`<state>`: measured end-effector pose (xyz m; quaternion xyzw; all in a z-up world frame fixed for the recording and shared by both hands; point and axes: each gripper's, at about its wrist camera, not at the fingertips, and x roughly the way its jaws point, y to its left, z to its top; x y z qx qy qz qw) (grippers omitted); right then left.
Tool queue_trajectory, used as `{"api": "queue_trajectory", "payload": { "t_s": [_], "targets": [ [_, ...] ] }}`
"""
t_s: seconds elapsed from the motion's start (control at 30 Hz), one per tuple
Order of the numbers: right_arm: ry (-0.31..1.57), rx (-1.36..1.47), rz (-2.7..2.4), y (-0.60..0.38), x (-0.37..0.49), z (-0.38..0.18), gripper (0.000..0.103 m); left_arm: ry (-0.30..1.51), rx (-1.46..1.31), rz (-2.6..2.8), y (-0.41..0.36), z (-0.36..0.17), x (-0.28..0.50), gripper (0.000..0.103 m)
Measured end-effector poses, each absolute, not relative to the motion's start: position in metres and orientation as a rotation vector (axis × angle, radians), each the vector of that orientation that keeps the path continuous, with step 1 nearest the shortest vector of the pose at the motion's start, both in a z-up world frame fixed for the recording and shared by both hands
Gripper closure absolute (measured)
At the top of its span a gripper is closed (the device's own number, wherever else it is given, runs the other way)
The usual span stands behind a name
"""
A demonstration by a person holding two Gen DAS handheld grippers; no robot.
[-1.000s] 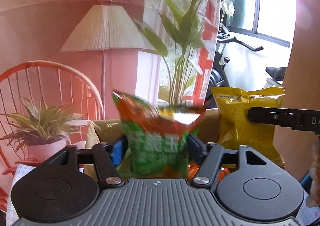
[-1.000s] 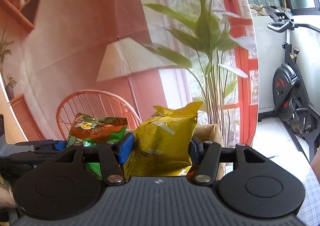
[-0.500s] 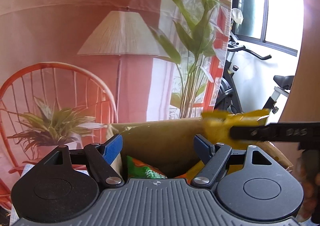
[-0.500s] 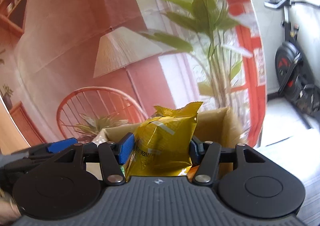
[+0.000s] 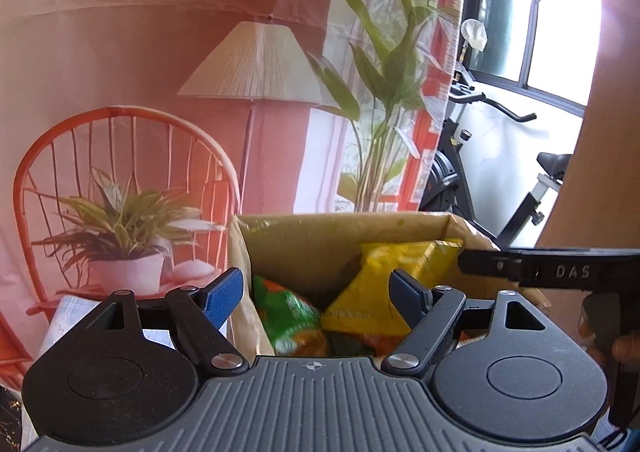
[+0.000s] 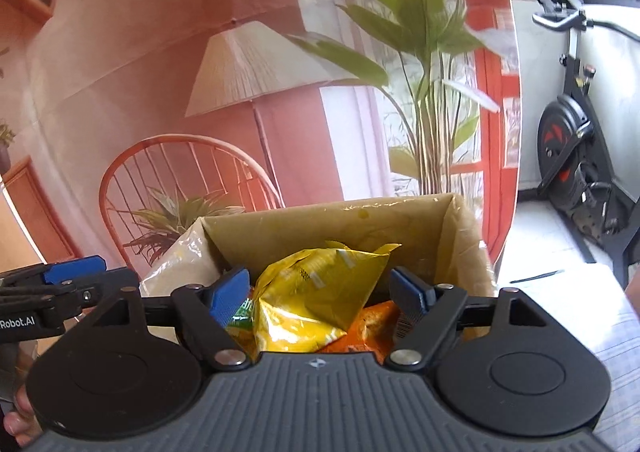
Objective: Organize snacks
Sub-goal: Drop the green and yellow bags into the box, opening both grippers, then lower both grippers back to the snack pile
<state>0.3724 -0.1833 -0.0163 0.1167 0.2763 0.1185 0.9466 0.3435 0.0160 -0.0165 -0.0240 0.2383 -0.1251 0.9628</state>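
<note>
In front of my spread jaws the open brown cardboard box [image 6: 460,228] holds a crinkled yellow foil snack bag [image 6: 320,300] leaning atop a green snack bag [image 5: 288,316] and an orange snack packet [image 6: 372,328].

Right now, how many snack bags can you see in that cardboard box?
3. A green bag lies at the left, a yellow bag sits on top in the middle, and an orange bag is at the right. The cardboard box may hide more underneath.
</note>
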Motion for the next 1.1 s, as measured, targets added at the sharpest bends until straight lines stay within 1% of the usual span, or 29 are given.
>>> {"api": "queue_trajectory", "payload": {
  "t_s": [0.07, 0.2, 0.43, 0.6, 0.63, 0.67, 0.7, 0.83, 1.1],
  "targets": [
    [0.559, 0.238, 0.247, -0.184, 0.363, -0.014, 0.016, 0.487, -0.047, -0.261, 0.017, -0.019, 0.333, 0.021],
    [0.561, 0.242, 0.257, -0.185, 0.343, -0.013, 0.016, 0.507, -0.052, -0.279, 0.02, -0.026, 0.313, 0.021],
    [0.552, 0.298, 0.325, -0.188, 0.309, -0.017, 0.01, 0.562, -0.075, -0.298, 0.027, -0.049, 0.283, 0.021],
    [0.545, 0.317, 0.323, -0.19, 0.289, -0.022, 0.01, 0.596, -0.096, -0.298, 0.032, -0.068, 0.266, 0.021],
    [0.541, 0.333, 0.332, -0.191, 0.285, -0.023, 0.009, 0.602, -0.102, -0.297, 0.033, -0.071, 0.263, 0.021],
    [0.54, 0.357, 0.346, -0.193, 0.282, -0.025, 0.005, 0.606, -0.107, -0.294, 0.033, -0.075, 0.26, 0.021],
    [0.539, 0.384, 0.359, -0.196, 0.278, -0.027, 0.004, 0.609, -0.111, -0.29, 0.034, -0.078, 0.257, 0.021],
    [0.541, 0.423, 0.358, -0.2, 0.267, -0.035, 0.004, 0.631, -0.133, -0.284, 0.033, -0.091, 0.246, 0.021],
    [0.61, 0.421, 0.307, -0.205, 0.254, -0.068, 0.004, 0.768, -0.17, -0.316, 0.037, -0.138, 0.229, 0.021]
  ]
}}
